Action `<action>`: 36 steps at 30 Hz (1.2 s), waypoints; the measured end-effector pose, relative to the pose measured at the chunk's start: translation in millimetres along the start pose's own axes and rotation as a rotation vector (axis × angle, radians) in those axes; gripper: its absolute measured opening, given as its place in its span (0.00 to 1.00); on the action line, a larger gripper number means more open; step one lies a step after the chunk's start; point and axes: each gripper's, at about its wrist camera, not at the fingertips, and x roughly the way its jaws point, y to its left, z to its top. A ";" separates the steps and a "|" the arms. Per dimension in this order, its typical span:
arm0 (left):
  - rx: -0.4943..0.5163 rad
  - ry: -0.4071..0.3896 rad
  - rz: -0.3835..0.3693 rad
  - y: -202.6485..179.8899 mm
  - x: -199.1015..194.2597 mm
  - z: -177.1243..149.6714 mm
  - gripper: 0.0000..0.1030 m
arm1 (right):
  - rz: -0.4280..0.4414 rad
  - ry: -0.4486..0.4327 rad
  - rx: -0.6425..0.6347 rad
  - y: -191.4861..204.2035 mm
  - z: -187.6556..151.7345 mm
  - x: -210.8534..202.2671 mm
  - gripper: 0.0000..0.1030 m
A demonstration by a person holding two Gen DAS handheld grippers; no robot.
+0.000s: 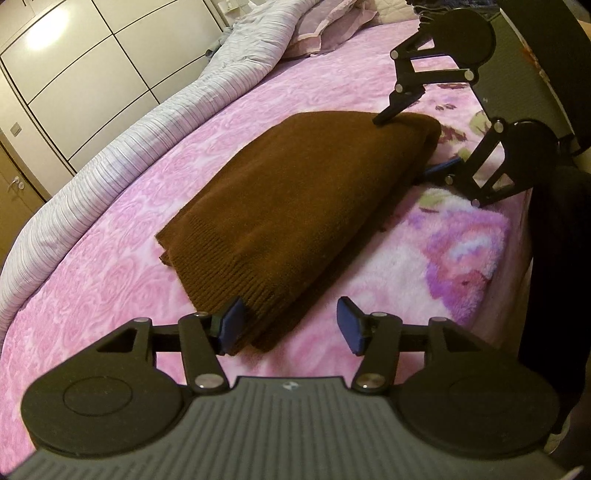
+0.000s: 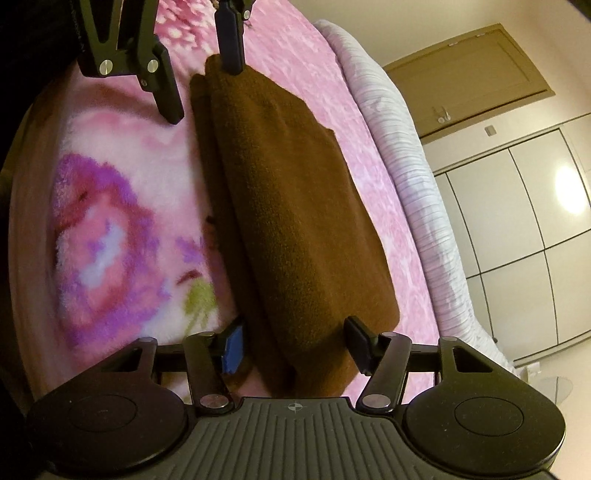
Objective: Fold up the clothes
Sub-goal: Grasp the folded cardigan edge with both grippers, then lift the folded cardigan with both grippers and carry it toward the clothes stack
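Observation:
A brown knitted sweater [image 1: 291, 206] lies folded in layers on the pink bed cover [image 1: 110, 280]; it also shows in the right wrist view [image 2: 295, 221]. My left gripper [image 1: 291, 325] is open at the sweater's near ribbed end, its left pad [image 1: 231, 325] touching the edge. My right gripper [image 2: 295, 343] is open around the sweater's other end, one pad on each side. In the left wrist view the right gripper [image 1: 402, 147] shows at the far end, one finger above the fabric. In the right wrist view the left gripper [image 2: 203, 92] shows at the far end.
A striped grey quilt [image 1: 122, 147] is bunched along the far side of the bed, with pillows [image 1: 325, 33] behind it. A fluffy floral blanket [image 1: 461, 251] lies beside the sweater. Wardrobe doors [image 1: 74, 55] stand beyond the bed.

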 end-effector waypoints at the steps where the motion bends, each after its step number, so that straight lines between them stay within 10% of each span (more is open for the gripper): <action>1: 0.000 0.001 0.001 0.3 0.0 -0.3 0.51 | 0.002 0.000 0.003 -0.3 0.5 -1.1 0.56; 11: 0.154 -0.064 0.072 -18.7 -11.2 -1.8 0.72 | 0.074 -0.002 0.076 -20.7 7.9 -13.1 0.26; 23: 0.514 -0.084 0.308 -54.1 32.9 3.6 0.77 | 0.250 -0.054 0.365 -92.0 12.6 -45.0 0.25; 27: 0.477 -0.030 0.322 -38.9 40.6 -1.8 0.28 | 0.233 -0.058 0.332 -84.8 13.8 -50.0 0.26; 36: 0.216 -0.013 0.167 6.2 26.6 -5.0 0.22 | -0.011 -0.049 -0.007 -6.9 15.9 -37.2 0.46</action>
